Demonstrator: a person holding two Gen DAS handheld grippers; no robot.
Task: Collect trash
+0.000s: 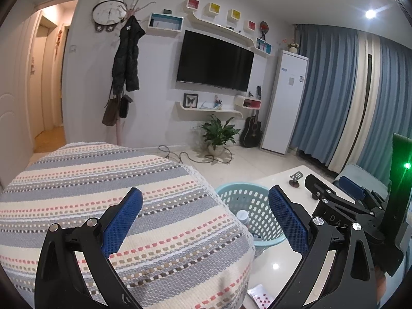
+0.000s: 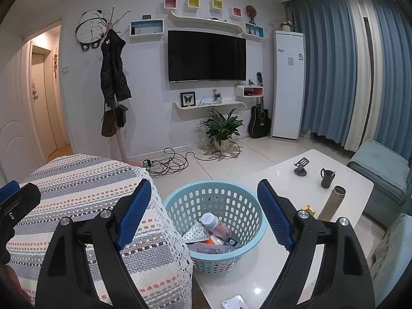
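Note:
A light blue plastic basket (image 2: pixel 231 203) stands on the white coffee table (image 2: pixel 283 180), against the striped cloth. Inside it lie a bottle with a white cap (image 2: pixel 213 222), a dotted wrapper (image 2: pixel 195 233) and some flattened cartons. My right gripper (image 2: pixel 204 182) hangs open just before the basket, nothing between its blue pads. My left gripper (image 1: pixel 205 190) is open too, empty, over the striped cloth with the basket (image 1: pixel 244 195) behind its right finger. The right gripper's fingers (image 1: pixel 350 186) show at the right of the left wrist view. A small white packet with red marks (image 2: pixel 233 302) lies on the table's near edge.
A striped cloth with a lace edge (image 2: pixel 90 188) covers a bulky seat at the left. A phone stand (image 2: pixel 301 167), a dark mug (image 2: pixel 327 177), a metal flask (image 2: pixel 332 202) and a puzzle cube (image 2: pixel 309 209) stand on the table. Cables (image 2: pixel 167 164) and a plant (image 2: pixel 222 128) sit on the floor beyond; a blue armchair (image 2: pixel 381 170) at right.

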